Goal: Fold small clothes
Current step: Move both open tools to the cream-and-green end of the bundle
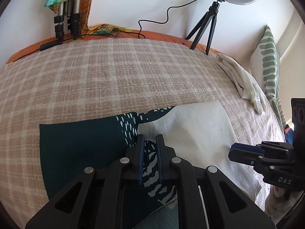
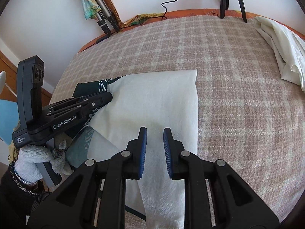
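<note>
Both grippers low over a half-folded patterned garment on the checked blanket

The left gripper (image 1: 150, 139) has its fingers slightly parted over the dark green, white-printed cloth (image 1: 80, 148); the right gripper (image 2: 154, 133) is spread apart above the garment's white reverse side (image 2: 152, 99); a crumpled white cloth (image 2: 282, 43) lies ahead to its right.

The cloth (image 1: 200, 133) (image 2: 152, 103) lies flat on the bed, straight ahead of both tongs. Its outer face is dark green with white dashes and stripes; its inner face is plain off-white. One part is folded over, so the white side covers most of it and the green shows only on the side toward the left tongs (image 1: 150, 139). The white fold runs under and beyond the right tongs (image 2: 154, 133), edges fairly straight, with slight creases.
</note>
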Demonstrator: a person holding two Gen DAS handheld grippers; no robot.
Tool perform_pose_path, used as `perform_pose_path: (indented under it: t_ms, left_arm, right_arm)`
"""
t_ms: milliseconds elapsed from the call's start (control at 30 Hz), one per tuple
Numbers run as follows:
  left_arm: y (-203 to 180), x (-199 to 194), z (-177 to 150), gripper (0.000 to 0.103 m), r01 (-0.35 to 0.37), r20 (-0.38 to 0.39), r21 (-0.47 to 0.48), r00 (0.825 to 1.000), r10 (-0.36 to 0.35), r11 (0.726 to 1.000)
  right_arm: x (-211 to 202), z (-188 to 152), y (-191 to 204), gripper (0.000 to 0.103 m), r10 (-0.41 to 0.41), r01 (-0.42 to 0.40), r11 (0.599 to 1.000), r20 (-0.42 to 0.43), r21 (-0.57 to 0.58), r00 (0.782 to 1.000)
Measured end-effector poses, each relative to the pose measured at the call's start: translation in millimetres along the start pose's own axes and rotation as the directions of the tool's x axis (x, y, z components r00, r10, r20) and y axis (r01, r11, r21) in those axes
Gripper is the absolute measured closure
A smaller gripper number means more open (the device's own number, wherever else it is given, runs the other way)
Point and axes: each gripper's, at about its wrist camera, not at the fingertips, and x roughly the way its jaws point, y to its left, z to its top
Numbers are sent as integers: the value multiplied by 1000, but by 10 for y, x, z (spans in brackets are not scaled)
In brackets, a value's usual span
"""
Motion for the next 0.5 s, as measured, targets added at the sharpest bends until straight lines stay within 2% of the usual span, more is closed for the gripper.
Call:
perform_pose_path:
  t_ms: [133, 167, 233, 267, 300, 367, 500]
  left_arm:
    - [64, -258, 3, 92, 38, 29, -67, 999, -37, 997]
    - [84, -342, -9, 88, 38, 41, -66, 999, -35, 997]
    - [164, -512, -54, 73, 31, 64, -80, 998, -26, 996]
    - [233, -598, -88, 60, 37, 72, -105, 997, -29, 994]
    - [322, -675, -123, 48, 46, 77, -140, 996, -35, 989]
    - [513, -806, -207, 40, 77, 83, -221, 995, -60, 972]
    - [873, -927, -418, 40, 166, 89, -370, 986, -143, 914]
  right_arm:
    - [-154, 41, -151, 84, 19, -20, 999, 40, 33, 999]
    - [-189, 49, -189, 82, 23, -25, 999, 50, 37, 999]
    - [-236, 42, -278, 59, 48, -51, 998, 59, 49, 997]
    - [-257, 28, -321, 46, 66, -70, 996, 67, 56, 996]
    - [-273, 16, -359, 44, 85, -90, 994, 71, 61, 994]
    - [-271, -15, -427, 44, 119, -123, 989, 56, 80, 991]
    - [-244, -109, -635, 44, 196, -200, 966, 40, 165, 980]
